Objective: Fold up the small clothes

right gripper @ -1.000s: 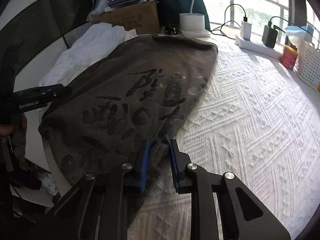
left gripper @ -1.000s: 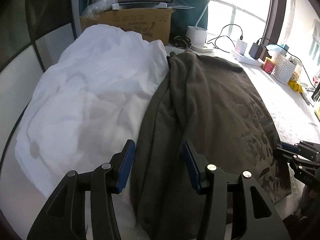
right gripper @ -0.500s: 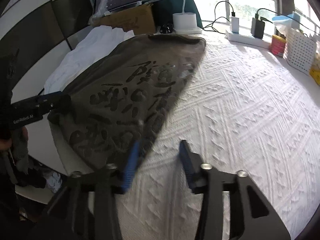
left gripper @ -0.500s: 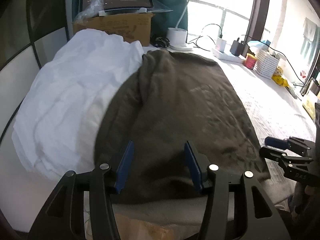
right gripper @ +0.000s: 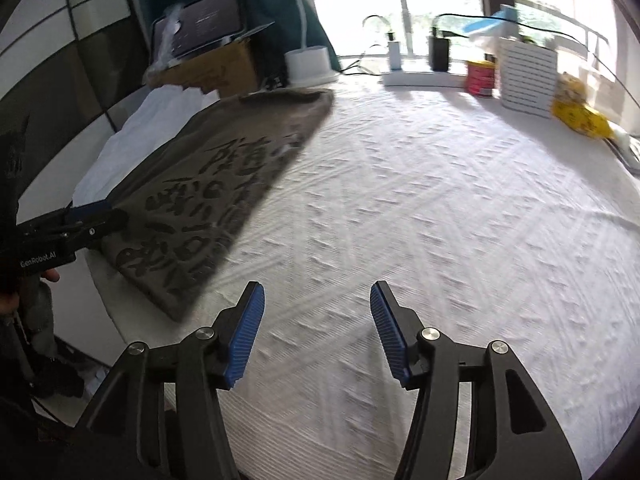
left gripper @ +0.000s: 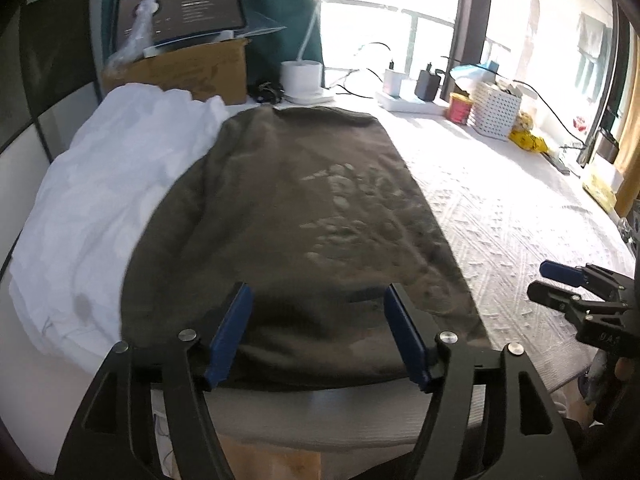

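A matt olive cloth shirt [left gripper: 288, 216] with a faintly glossy dark print lies beside crumpled white cloth [left gripper: 104, 200] on a white bedspread [right gripper: 420, 208] of raised woven texture. Behind stand a rough brown cardboard box [left gripper: 200, 72] and a perforated white plastic basket [left gripper: 496, 110]. Ribbed blue pads [right gripper: 248, 332] line matt black plastic fingers.

"GenRobot.AI" reads in white on the black body of the left gripper [right gripper: 94, 220], just beside the near corner of the olive shirt [right gripper: 208, 200], whose large dark brush-style characters stay illegible, as does the faint white print on the dark screen [left gripper: 180, 10] behind that shirt.
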The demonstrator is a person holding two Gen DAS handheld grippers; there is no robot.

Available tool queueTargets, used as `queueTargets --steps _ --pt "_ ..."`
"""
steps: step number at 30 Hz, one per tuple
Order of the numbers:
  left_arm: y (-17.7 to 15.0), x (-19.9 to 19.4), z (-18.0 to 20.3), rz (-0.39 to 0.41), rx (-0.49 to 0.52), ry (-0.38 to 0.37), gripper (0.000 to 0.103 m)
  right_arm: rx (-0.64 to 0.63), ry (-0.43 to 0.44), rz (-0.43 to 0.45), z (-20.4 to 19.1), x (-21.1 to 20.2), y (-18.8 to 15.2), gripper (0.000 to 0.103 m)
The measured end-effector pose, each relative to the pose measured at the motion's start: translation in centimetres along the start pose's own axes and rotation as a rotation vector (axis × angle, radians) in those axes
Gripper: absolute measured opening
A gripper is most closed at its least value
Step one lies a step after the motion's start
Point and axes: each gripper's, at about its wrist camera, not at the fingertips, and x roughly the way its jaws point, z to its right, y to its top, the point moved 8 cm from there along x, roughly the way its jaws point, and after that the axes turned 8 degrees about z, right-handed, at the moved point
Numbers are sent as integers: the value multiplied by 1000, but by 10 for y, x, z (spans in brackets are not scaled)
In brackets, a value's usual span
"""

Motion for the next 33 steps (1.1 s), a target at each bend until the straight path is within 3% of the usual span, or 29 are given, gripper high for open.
queueTargets --steps 8,10,12,13,23,29,33 --pt "9 -2 41 19 41 -54 71 48 -86 26 40 -28 -2 60" --pt "14 -4 49 37 43 -64 78 55 -108 37 49 -37 -1 62" --pt "20 -5 58 60 47 -73 94 59 -129 49 57 -47 0 67" --pt "23 -6 63 71 50 -78 95 61 -139 52 62 -52 1 67" --pt "63 -27 99 199 66 -101 95 97 -253 108 103 -103 16 68" --pt "88 -45 112 272 60 -152 95 74 -322 167 117 -134 36 68" --pt "102 -58 118 326 84 -135 95 53 -348 218 122 -155 54 68"
